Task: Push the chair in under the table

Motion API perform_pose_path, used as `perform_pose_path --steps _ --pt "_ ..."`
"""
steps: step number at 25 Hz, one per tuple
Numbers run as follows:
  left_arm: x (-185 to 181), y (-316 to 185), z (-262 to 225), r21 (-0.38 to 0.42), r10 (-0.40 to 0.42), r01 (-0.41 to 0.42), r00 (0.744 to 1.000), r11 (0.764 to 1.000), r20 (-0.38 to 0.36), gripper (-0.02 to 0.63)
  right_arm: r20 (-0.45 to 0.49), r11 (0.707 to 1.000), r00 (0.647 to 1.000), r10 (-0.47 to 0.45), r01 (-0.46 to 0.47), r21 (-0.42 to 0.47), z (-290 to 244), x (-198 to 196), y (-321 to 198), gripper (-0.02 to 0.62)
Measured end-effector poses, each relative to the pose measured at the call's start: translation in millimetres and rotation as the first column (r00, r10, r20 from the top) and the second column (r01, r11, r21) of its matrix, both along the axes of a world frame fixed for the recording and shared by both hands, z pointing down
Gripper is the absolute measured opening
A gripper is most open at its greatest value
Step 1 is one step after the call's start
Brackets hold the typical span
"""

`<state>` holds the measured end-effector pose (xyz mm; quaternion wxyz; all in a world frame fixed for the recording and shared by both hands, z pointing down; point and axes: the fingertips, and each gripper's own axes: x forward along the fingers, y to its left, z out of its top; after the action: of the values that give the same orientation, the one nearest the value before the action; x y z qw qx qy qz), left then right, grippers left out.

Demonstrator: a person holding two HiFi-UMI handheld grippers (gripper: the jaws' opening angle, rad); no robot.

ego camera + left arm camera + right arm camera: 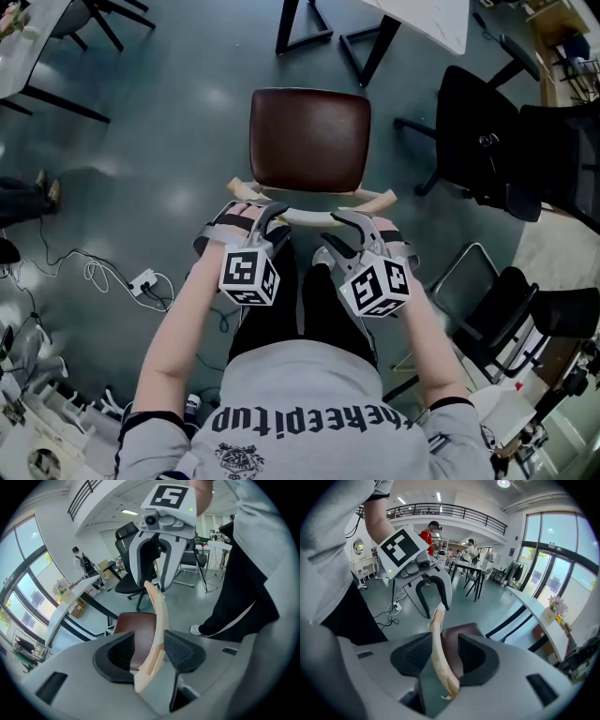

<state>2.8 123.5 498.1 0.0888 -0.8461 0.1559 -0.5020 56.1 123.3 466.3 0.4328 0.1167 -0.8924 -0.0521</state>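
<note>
In the head view the chair (309,139) stands on the grey floor (187,122) just short of the table, its brown seat wholly clear of the white tabletop (433,19) and near the table's black legs, so the push is not yet done. The left gripper (265,217) and the right gripper (349,225) sit side by side over the pale wooden backrest rail (309,216), one on each side of its middle. In the left gripper view the jaws stand apart with the thin curved rail (157,616) running up between the pads: there is a clear gap at one pad, the other is close beside the wood, and neither visibly pinches it. The right gripper view shows the same, with its jaws open astride the rail (437,639) and the seat showing beyond. The chair looks rigid and moderately heavy, a wooden frame with a padded seat, so it should move as one piece rather than flex. On this smooth floor the legs will probably slide, though they may judder or catch. The rail is narrow, smooth and bowed, so a pinch alone could slip. The best hold looks like the present one, low on the rail at two spread points, with even pressure from both sides so that the chair does not swing off line.
</note>
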Motion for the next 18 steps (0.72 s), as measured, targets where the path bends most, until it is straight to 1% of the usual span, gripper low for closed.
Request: perform_pose_path --steps 6,18 --pt "-3.8 1.3 25.7 -0.01 0.037 -0.036 0.998 0.999 0.058 0.209 -0.067 0.999 0.997 -0.023 0.02 -0.032 34.7 5.6 4.2 0.193" --pt "-2.4 2.2 58.3 -0.04 0.061 -0.057 0.992 0.998 0.109 0.216 -0.16 0.996 0.984 -0.079 0.07 -0.061 79.4 14.7 5.7 0.206"
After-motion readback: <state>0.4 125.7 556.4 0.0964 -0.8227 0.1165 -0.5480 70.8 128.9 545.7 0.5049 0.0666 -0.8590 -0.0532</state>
